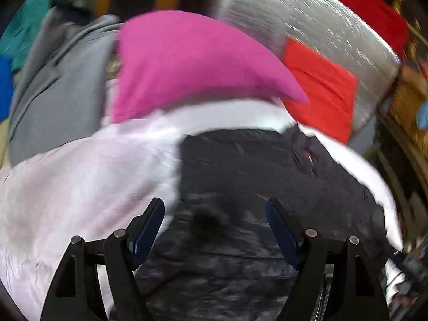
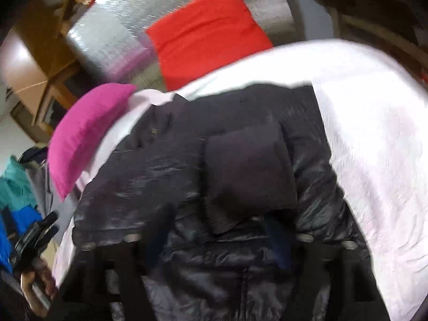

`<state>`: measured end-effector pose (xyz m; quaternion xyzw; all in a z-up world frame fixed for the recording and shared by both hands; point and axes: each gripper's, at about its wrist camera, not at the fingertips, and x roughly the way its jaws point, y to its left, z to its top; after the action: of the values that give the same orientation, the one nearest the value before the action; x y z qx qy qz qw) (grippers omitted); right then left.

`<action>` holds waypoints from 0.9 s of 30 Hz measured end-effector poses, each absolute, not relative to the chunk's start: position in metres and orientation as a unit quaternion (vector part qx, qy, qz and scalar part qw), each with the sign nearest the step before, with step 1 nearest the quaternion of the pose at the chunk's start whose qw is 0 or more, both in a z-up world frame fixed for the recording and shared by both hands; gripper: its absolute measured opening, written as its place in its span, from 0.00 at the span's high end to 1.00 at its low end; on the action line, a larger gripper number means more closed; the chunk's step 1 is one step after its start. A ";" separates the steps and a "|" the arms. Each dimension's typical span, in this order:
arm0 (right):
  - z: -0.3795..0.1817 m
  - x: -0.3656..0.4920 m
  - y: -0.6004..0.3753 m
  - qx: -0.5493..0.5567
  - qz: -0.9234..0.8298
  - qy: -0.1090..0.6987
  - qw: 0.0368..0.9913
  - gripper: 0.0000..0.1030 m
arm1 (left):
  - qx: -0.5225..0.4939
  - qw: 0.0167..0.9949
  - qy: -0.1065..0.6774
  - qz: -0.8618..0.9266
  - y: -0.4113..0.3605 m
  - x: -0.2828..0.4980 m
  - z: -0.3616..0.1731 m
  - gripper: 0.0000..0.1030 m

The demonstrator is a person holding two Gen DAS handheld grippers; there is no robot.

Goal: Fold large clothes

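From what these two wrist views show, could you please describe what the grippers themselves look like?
The left gripper has matte black angular linkage arms with silver round pivot pins and flat dark-blue fingertip pads. The right gripper looks alike, though blurred and partly covered by the shiny black puffer jacket.

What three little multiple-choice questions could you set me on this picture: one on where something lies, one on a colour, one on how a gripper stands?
1. The black jacket lies on:
A. a white sheet
B. a wooden floor
C. a chair

2. The pillow beyond the jacket is:
A. green
B. pink
C. yellow

3. The left gripper is:
A. shut on a sleeve
B. open, holding nothing
C. out of view

Answers: 1 A, white cloth shows around the jacket; 2 B, it is bright pink; 3 B, its fingers stand wide apart with nothing between them.
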<state>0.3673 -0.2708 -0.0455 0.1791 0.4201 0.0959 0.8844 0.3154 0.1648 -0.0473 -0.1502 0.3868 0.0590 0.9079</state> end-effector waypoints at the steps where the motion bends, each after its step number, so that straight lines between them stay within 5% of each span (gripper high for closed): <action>1: -0.037 0.360 -0.272 0.179 0.100 0.412 0.888 0.27 | -0.128 0.904 0.403 0.064 0.154 0.325 -0.057 0.23; 8: 0.015 0.366 -0.229 0.124 0.147 0.354 0.915 0.20 | -0.041 0.885 0.454 0.096 0.129 0.346 -0.096 0.23; 15: -0.071 0.419 -0.202 0.057 0.099 0.472 0.874 0.19 | -0.058 0.909 0.405 0.075 0.110 0.343 -0.058 0.20; 20: -0.050 0.410 -0.200 0.052 0.114 0.439 0.890 0.19 | 0.044 0.883 0.464 0.061 0.063 0.364 -0.108 0.18; 24: -0.024 0.419 -0.195 0.052 0.123 0.393 0.910 0.16 | 0.033 0.891 0.448 0.063 0.066 0.363 -0.109 0.17; 27: -0.062 0.445 -0.196 0.044 0.094 0.456 0.884 0.12 | 0.032 0.888 0.455 0.060 0.068 0.365 -0.110 0.15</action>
<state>0.4452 -0.1965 -0.0619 0.0443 0.4558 0.0942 0.8840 0.3645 0.0679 -0.1102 0.0320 0.4553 0.0597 0.8878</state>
